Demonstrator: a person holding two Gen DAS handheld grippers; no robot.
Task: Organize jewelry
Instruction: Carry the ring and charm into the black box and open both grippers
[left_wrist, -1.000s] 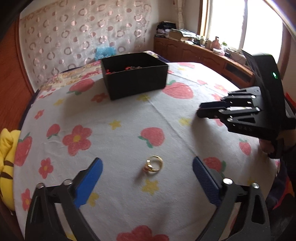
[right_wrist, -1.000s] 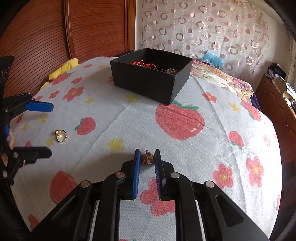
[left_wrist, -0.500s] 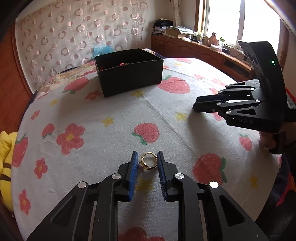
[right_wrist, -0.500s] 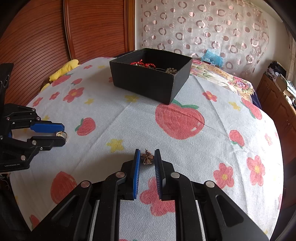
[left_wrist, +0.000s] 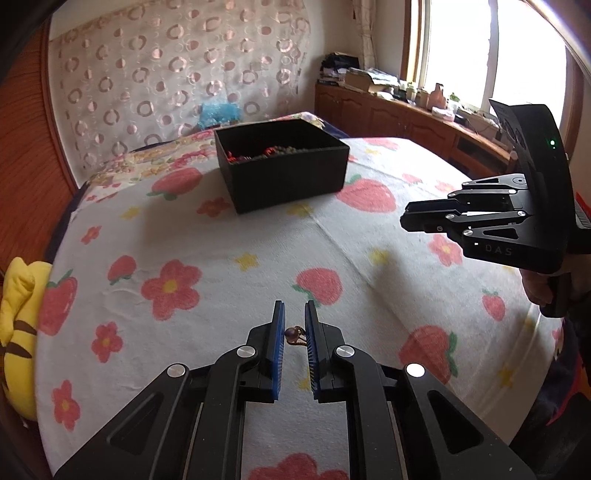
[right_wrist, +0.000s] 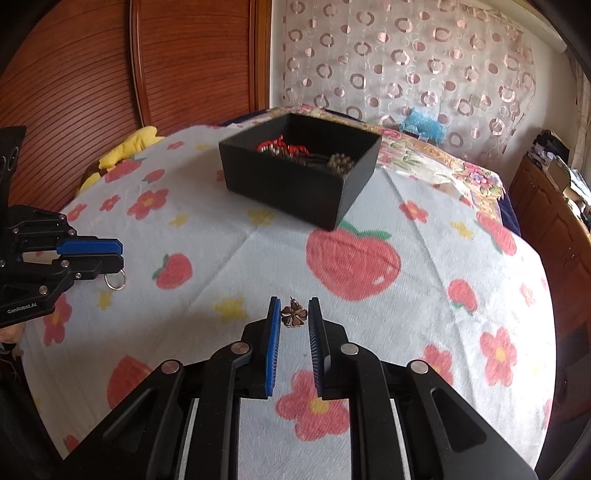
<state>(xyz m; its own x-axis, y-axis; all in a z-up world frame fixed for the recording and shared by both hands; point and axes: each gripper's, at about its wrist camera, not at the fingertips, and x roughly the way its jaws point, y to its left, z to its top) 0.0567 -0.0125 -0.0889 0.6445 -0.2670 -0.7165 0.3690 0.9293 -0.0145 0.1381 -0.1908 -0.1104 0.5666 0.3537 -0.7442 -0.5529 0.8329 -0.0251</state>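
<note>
My left gripper (left_wrist: 294, 314) is shut on a gold ring (left_wrist: 294, 335) and holds it above the strawberry-print cloth; in the right wrist view the ring (right_wrist: 115, 281) hangs from the left gripper (right_wrist: 118, 254). My right gripper (right_wrist: 293, 308) is shut on a small flower-shaped brooch (right_wrist: 294, 316), lifted off the cloth; it also shows in the left wrist view (left_wrist: 406, 219). A black open box (left_wrist: 282, 168) with red and beaded jewelry inside stands at the far side of the table, also in the right wrist view (right_wrist: 301, 166).
A yellow soft toy (left_wrist: 18, 325) lies at the left table edge. A wooden wall (right_wrist: 110, 66) stands behind the table. A wooden sideboard (left_wrist: 406, 118) with clutter runs under the window at the right.
My left gripper closed on the ring and lifted it off the cloth. My right gripper kept hold of the brooch and rose a little.
</note>
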